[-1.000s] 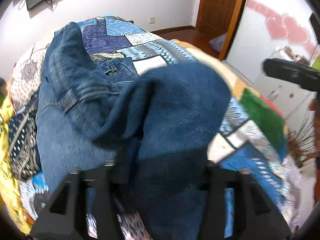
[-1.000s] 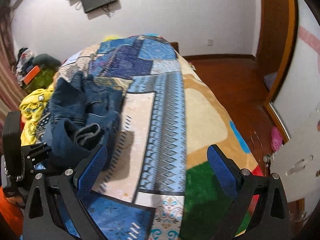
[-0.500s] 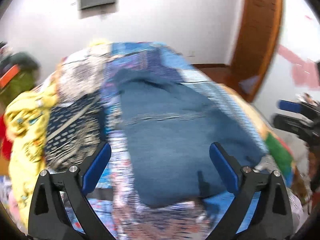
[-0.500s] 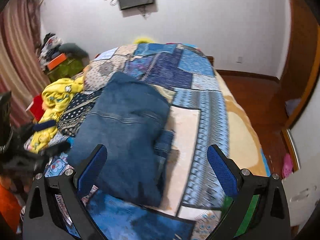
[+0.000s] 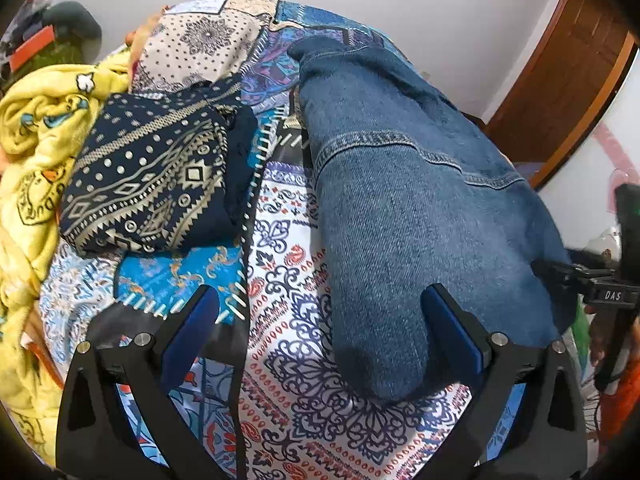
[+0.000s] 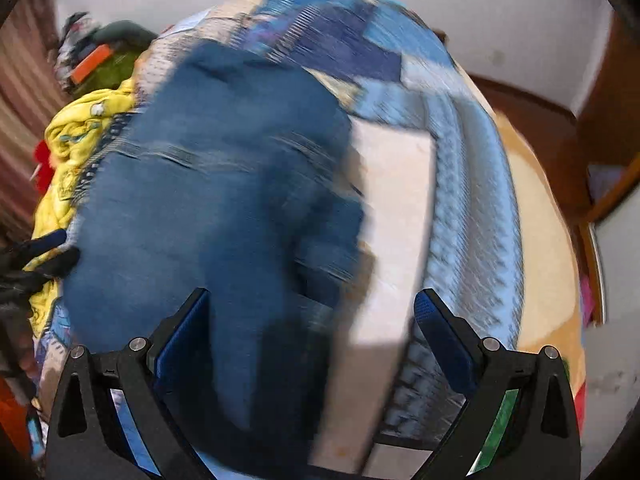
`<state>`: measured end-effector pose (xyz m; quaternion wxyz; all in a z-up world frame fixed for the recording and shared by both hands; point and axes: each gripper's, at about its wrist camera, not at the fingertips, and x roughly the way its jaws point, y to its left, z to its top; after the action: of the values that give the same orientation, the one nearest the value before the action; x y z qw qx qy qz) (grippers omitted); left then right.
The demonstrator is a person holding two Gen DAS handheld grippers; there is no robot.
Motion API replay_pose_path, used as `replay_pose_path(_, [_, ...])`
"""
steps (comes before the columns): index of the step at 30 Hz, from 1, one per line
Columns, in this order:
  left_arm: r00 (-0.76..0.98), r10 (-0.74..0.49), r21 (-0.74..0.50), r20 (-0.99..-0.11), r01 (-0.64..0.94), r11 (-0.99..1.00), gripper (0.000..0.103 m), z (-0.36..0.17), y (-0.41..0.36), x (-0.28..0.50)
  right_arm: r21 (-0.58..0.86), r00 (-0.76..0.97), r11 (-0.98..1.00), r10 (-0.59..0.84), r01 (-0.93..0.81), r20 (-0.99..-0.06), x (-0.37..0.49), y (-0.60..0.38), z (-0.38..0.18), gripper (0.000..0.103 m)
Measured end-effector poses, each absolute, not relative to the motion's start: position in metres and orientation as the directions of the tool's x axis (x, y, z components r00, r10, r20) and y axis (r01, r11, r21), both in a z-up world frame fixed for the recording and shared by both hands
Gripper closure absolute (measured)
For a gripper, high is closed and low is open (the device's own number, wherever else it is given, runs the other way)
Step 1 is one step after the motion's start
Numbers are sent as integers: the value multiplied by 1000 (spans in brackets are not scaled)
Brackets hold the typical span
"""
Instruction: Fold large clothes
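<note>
Left gripper (image 5: 320, 312): we see its two blue-padded fingers (image 5: 191, 332) spread wide with nothing between them, hovering low over the patchwork bedspread (image 5: 288, 280). Its right-hand finger sits just in front of the near edge of the folded denim garment (image 5: 420, 216); whether the pad touches the cloth we cannot tell. Right gripper (image 6: 312, 316): fingers likewise parted and holding nothing, though this view is heavily blurred by motion, so fine contact is unreadable. The denim lies in a thick folded bundle on the bedspread, long axis running away from both cameras, a stitched seam crossing its upper surface. In the left wrist view it occupies the right half of the frame; in the right wrist view the denim (image 6: 208, 208) fills the left and centre, its near end reaching down between the right gripper's fingers. Beside the denim to its left, apart from it by a strip of bedspread, we note a folded dark navy cloth (image 5: 152, 176) with a pale geometric print. Further left, touching that cloth, is a rumpled yellow garment (image 5: 36, 152) with cartoon figures, which also shows at the left edge of the right wrist view (image 6: 72, 136). At the far right of the left wrist view we make out part of the other gripper's black body (image 5: 600, 280). A white wall and brown door frame (image 5: 568, 76) stand behind the bed.
</note>
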<state>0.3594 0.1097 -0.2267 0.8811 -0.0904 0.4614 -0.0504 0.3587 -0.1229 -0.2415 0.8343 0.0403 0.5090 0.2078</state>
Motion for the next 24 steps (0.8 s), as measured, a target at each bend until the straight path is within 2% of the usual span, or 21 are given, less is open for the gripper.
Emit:
replay_pose_path(3, [590,-145,-163,-794,23,986,0,-225,106,354,352,384,899,431,-262,-817,350,-148,-247,3])
replay_pose_path(9, [601,-63,-56,-797,31,998,1,-213,95,351,291,408,912,392,-289,-824,337,-151,-231,3])
replay_pose_path(12, [622,9,50,-783,48,998,1,-198,87,354,287,447,911,397,-296,-801,337,-153,-215,2])
replay_pose_path(14, [651,16,73,-759,60,996,1,-185,86,356,305,487,909,410,-283,-771,344,-153,-206,1])
replay_pose_path(18, [639,-79,-20,-765,99,995,1,-174,88,372,392,482,871,490,-295,-727,353,-152,-203,1])
replay_pose_path(24, [486,-269,-266,-831,76,961,1,-206,99,414,466,351,838,544,-285,-763,387,-135,-242,1])
